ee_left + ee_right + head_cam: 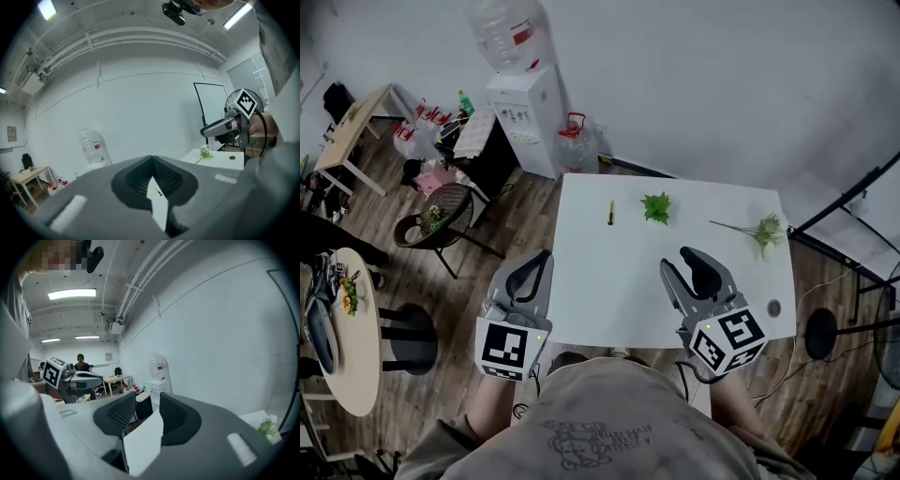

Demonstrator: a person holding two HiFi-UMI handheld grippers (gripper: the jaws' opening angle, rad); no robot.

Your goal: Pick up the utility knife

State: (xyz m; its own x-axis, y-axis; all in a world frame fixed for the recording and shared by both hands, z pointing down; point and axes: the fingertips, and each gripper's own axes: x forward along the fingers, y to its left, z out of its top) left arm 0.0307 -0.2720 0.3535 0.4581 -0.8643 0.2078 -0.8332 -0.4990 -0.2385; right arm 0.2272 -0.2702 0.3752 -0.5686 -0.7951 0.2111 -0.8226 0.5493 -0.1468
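The utility knife [610,213], small, yellow and black, lies near the far left of the white table [609,291]. It also shows as a tiny streak, the knife [158,192], through the left gripper's jaws. My left gripper [539,258] hovers at the table's near left edge, its tips touching, nothing held. My right gripper [680,260] hangs over the near right part of the table, jaws slightly apart and empty. In its own view the left gripper [151,160] is shut. The right gripper [147,408] shows a narrow gap. Both are well short of the knife.
A green leafy clump [656,207] lies just right of the knife, and a long sprig [759,229] lies at the far right. A small round disc [773,307] sits near the right front corner. A water dispenser [528,117], a chair [441,217] and stools stand left of the table.
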